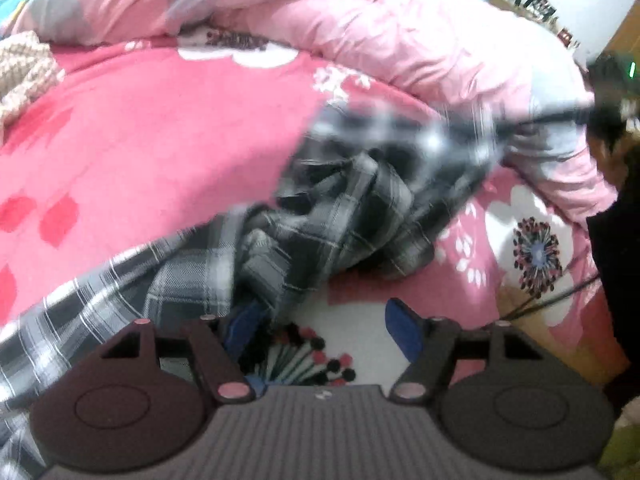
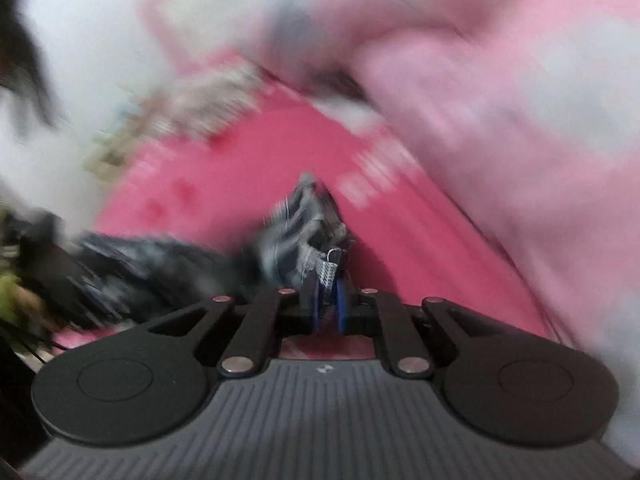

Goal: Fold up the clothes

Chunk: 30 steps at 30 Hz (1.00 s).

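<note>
The bed's pink flowered sheet (image 1: pixel 168 128) lay before me, with a pale pink quilt (image 1: pixel 400 24) heaped along its far side. The grey plaid shirt (image 1: pixel 360 208) sat crumpled mid-bed, one part trailing toward my left gripper (image 1: pixel 324 328), whose blue fingers (image 1: pixel 404 328) stood spread, the left one against cloth. My right gripper (image 2: pixel 330 300) was pressed together, pinching a shirt edge; that view was heavily blurred.
</note>
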Tool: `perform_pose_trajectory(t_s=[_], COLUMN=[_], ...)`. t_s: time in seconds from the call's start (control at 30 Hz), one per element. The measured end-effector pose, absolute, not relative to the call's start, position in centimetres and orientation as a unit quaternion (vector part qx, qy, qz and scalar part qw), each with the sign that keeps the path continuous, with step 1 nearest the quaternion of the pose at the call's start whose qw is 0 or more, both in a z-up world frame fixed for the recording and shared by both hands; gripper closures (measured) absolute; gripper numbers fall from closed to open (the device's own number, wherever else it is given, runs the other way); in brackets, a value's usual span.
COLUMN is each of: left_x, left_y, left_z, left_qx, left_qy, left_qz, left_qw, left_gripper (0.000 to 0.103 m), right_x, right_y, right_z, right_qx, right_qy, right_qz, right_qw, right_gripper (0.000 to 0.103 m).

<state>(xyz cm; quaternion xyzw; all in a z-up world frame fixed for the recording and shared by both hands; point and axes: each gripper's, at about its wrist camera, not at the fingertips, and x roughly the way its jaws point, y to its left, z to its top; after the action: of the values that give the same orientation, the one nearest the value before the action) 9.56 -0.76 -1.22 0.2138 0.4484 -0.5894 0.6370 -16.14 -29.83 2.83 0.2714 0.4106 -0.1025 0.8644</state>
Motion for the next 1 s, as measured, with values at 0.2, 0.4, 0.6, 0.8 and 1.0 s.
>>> perform_pose_trajectory(t_s=[0.2,0.4,0.6,0.8,1.0], left_x=[11.8,12.6,12.7,10.4,8.2], left_y=[-1.1,-0.1,0.6,-0.2,-4.3], left_z=[-0.9,-1.9,-1.8,-0.7,-0.9], left_qx=[0.188,0.173,0.167,0.170,0.193], left_qy=[0.451,0.478,0.475,0.441,0.372], left_qz=[-0.567,-0.536,-0.514,-0.572,-0.641], left_qw=[0.663,0.674,0.694,0.670,0.643], left_gripper=[0.032,0.031,0.032,0.032,0.031], right_x=[-15.9,-11.9,0.2,5.9,6.5], right_y=[-25.6,-26.6,-28.2,-27.8,-26.6], right_z=[-1.1,5.4,4.3,2.1,-0.5], right_qx=[0.082,0.034,0.056,0.024,-0.074], right_qy=[0.620,0.544,0.468,0.471,0.522], right_qz=[-0.107,-0.041,0.002,0.080,0.102], right_qw=[0.773,0.837,0.882,0.878,0.844], right_gripper=[0.093,0.081,0.047,0.048,0.047])
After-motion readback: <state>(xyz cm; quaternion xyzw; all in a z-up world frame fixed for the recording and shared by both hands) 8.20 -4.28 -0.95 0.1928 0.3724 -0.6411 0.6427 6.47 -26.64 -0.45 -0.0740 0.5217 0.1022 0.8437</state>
